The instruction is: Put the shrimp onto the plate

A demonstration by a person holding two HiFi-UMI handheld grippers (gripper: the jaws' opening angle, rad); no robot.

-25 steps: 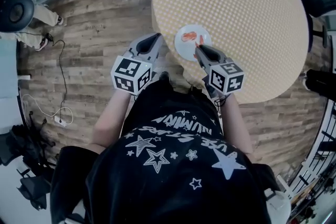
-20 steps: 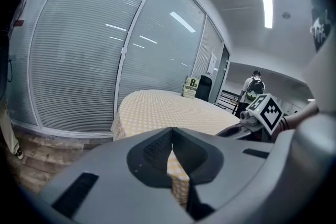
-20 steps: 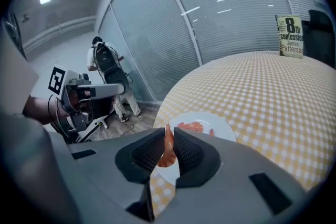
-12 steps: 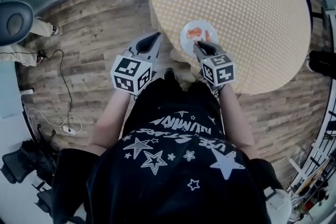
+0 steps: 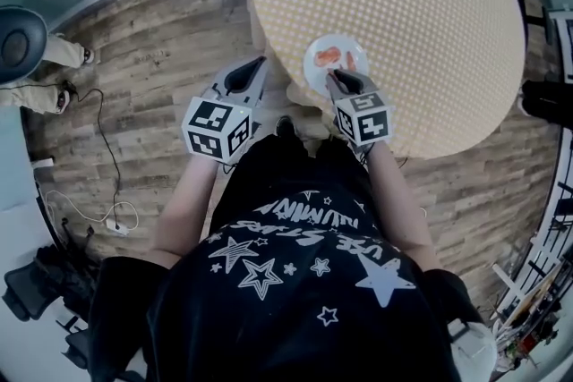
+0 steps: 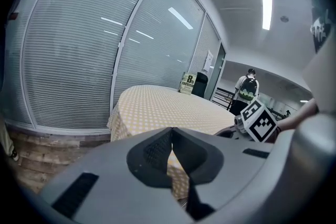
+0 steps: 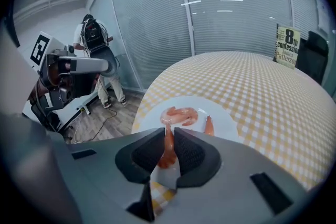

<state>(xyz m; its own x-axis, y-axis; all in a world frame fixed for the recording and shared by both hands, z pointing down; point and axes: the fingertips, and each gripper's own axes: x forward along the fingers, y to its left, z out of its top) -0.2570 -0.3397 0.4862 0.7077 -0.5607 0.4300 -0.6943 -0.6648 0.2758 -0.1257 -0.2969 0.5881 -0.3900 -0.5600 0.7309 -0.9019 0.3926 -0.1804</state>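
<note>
A white plate sits near the front edge of the round table; in the right gripper view the plate holds a pale orange shrimp and a second, thinner one. My right gripper is shut on a third shrimp, hanging at the plate's near rim. In the head view the right gripper points at the plate's front edge, where shrimp show as orange specks. My left gripper is off the table's left edge over the floor. The left gripper is shut with nothing in it.
The table wears a yellow-checked cloth. A sign card with an "8" stands at its far side. A person with a backpack stands by the glass wall. A cable runs over the wooden floor.
My right gripper has drawn back a little, from over the plate's right side to its near rim, still holding the shrimp. The left gripper has barely moved.
</note>
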